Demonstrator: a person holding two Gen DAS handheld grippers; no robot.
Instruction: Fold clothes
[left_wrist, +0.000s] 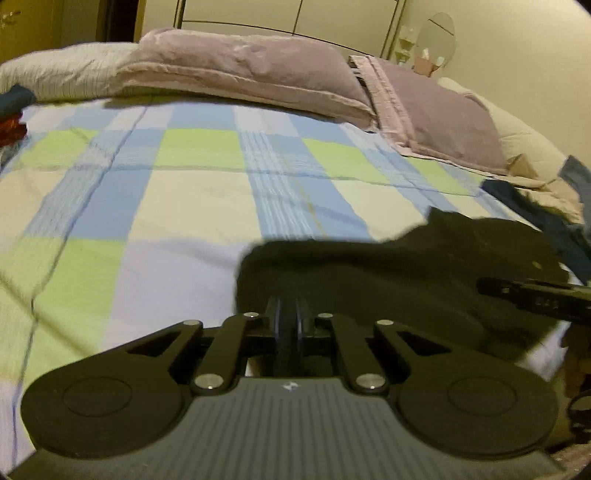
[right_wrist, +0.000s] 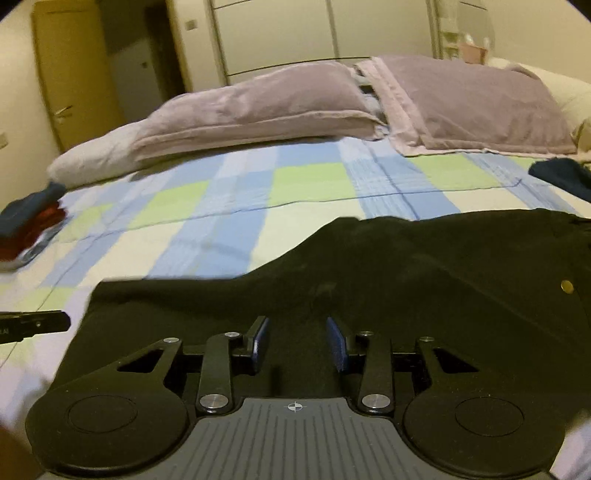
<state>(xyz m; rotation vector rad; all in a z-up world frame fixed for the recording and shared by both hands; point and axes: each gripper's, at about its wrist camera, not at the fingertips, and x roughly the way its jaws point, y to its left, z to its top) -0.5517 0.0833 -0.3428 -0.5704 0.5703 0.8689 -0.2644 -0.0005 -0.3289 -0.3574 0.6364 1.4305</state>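
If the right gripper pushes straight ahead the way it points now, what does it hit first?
Most likely the black garment spread on the checked bedspread: the right gripper is open, and dark cloth fills the gap between its blue pads. Its height above the cloth is unclear.

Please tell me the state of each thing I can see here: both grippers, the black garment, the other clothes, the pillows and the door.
Left hand-held gripper: shut at the black garment's edge.
Right hand-held gripper: open, over the garment.
Black garment: spread on the bed, rumpled.
Red and blue clothes: folded, stacked.
Dark blue clothes: unfolded, heaped.
Purple pillows: lying flat, side by side.
Door: open.
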